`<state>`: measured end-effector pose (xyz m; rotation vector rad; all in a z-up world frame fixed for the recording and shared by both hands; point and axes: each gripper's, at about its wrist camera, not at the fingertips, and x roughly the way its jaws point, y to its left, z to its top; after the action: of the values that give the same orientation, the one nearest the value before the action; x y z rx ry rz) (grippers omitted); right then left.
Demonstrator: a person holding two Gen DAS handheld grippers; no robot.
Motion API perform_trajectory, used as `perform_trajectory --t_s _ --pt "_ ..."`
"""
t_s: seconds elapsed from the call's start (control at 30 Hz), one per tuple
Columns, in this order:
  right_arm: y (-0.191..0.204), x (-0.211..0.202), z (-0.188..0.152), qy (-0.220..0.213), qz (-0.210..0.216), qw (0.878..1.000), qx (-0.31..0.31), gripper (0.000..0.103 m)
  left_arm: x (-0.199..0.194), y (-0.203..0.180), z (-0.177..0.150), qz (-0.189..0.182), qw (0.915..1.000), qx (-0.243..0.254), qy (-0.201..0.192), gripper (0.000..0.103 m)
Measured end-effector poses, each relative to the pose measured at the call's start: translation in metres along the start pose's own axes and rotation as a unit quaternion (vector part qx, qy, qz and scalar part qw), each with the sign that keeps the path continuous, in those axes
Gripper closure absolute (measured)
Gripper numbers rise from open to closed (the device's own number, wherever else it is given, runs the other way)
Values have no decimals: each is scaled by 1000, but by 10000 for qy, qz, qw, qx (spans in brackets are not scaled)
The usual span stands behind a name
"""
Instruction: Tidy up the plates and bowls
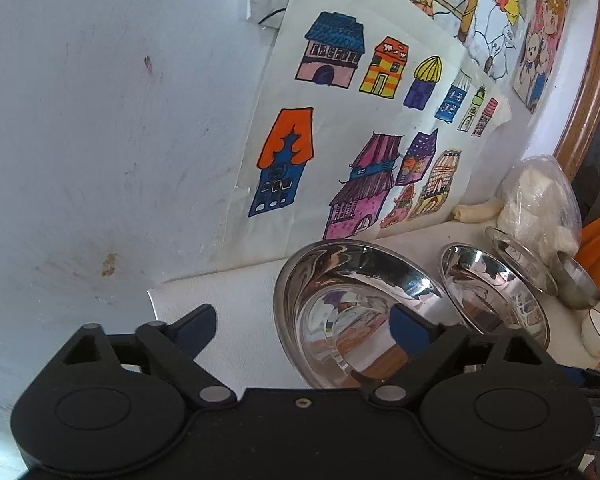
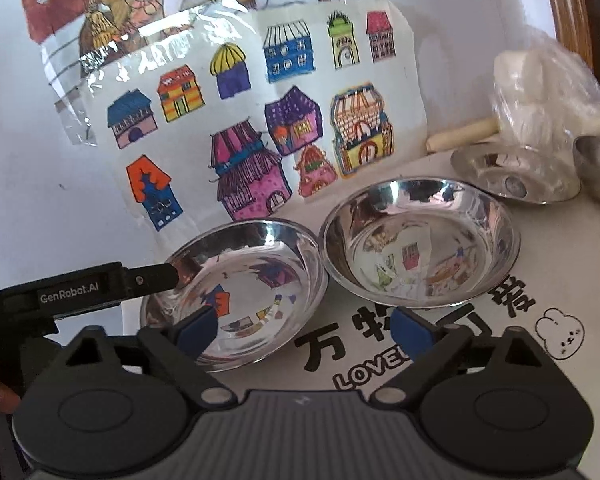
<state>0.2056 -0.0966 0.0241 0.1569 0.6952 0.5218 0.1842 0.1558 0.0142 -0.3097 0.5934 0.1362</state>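
1. Nearest: right gripper (image 2: 302, 330), jaws spread, empty, poised over the near rim of the left bowl (image 2: 236, 292).
2. Left gripper (image 1: 302, 326) also spread, empty; one finger at that bowl's left rim.
3. Second bowl (image 2: 420, 242) just right, rims almost touching.
4. Small plate (image 2: 516, 178) farther right, by the bag (image 2: 552, 88).
5. Left gripper likely nearer for stacking.

Left wrist cam: low and close, tilted, looking along the wall from the left, nearest steel bowl (image 1: 340, 304) at its fingers. Right wrist cam: more head-on to the wall, slightly higher, also close. Both share the two steel bowls, second bowl (image 2: 420, 240), the house drawing (image 2: 244, 120), and the wrapped mallet (image 1: 536, 204).
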Motion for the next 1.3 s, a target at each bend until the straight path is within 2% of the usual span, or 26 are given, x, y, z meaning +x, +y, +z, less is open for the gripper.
perform_trajectory --t_s 0.13,0.23,0.3,0.37,0.5,0.63,0.7,0.8,1.07,1.3 --pt "1 9 1 142 68 9999 58 20 2 2 -1 10 9999 -124 -45 27" --pt "2 15 0 196 79 9998 71 30 4 4 -1 -18 9998 -183 -48 39" --pt "3 18 1 229 84 9997 95 38 6 5 -2 -17 9998 -220 -12 54" --pt "4 21 2 256 82 9996 114 42 8 7 -3 -25 9996 -288 43 59" --pt "5 24 3 316 62 9994 133 59 11 8 -4 12 9994 -333 61 72" --pt "4 27 2 353 69 9992 198 68 13 9 -6 100 9993 -353 62 74" --pt "4 29 1 366 44 9991 211 72 14 9 -7 83 9993 -350 100 86" --pt "5 29 0 349 52 9991 234 78 16 9 -8 85 9994 -322 128 91" --pt "15 27 -2 435 -43 9990 63 79 8 14 -13 64 9993 -347 89 92" --pt "27 17 -11 425 135 9989 -141 79 -16 20 -18 194 9993 -327 -30 92"
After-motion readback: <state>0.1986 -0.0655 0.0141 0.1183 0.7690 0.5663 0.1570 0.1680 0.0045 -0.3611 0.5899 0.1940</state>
